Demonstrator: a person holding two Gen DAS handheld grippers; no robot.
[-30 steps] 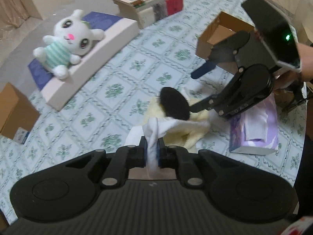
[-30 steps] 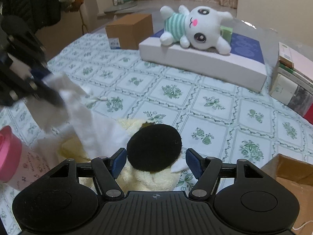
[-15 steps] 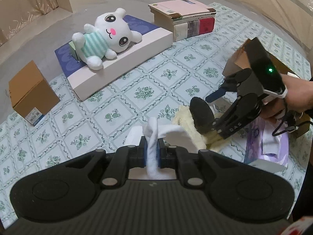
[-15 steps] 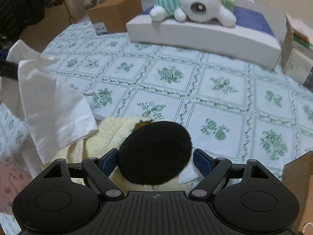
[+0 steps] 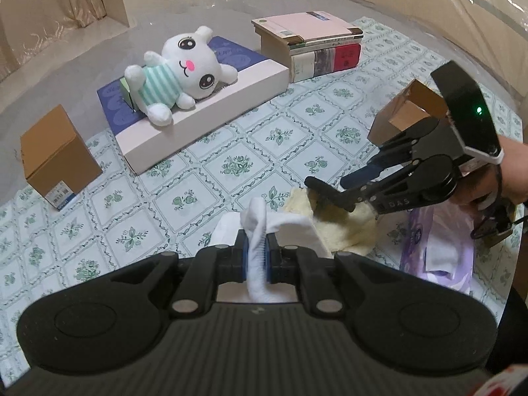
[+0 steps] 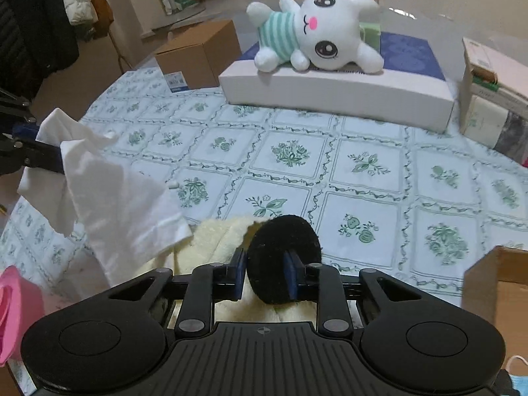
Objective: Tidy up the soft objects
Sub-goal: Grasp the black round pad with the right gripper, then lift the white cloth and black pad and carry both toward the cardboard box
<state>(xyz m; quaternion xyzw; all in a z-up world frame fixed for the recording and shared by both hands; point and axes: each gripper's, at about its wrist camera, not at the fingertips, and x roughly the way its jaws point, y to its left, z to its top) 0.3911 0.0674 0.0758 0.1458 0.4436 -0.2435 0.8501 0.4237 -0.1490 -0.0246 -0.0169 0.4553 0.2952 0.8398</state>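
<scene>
My left gripper (image 5: 255, 257) is shut on a white cloth (image 5: 264, 227), which hangs above the table; the cloth also shows in the right wrist view (image 6: 112, 191). My right gripper (image 6: 265, 275) is shut on a black round plush pad (image 6: 283, 257) attached to a cream fluffy item (image 6: 217, 241). In the left wrist view the right gripper (image 5: 333, 194) sits on the cream item (image 5: 343, 227). A white plush bunny (image 5: 181, 76) lies on a flat white box (image 5: 204, 112) at the back.
A stack of books (image 5: 310, 46) stands at the back right, a closed cardboard box (image 5: 56, 155) at the left, an open cardboard box (image 5: 406, 115) at the right. A purple tissue pack (image 5: 439, 250) lies near the right hand. A pink cup (image 6: 16, 310) is at the near left.
My right gripper's fingers have closed from wide open onto the black pad. My left gripper has drawn back with the white cloth, which now hangs clear of the cream item.
</scene>
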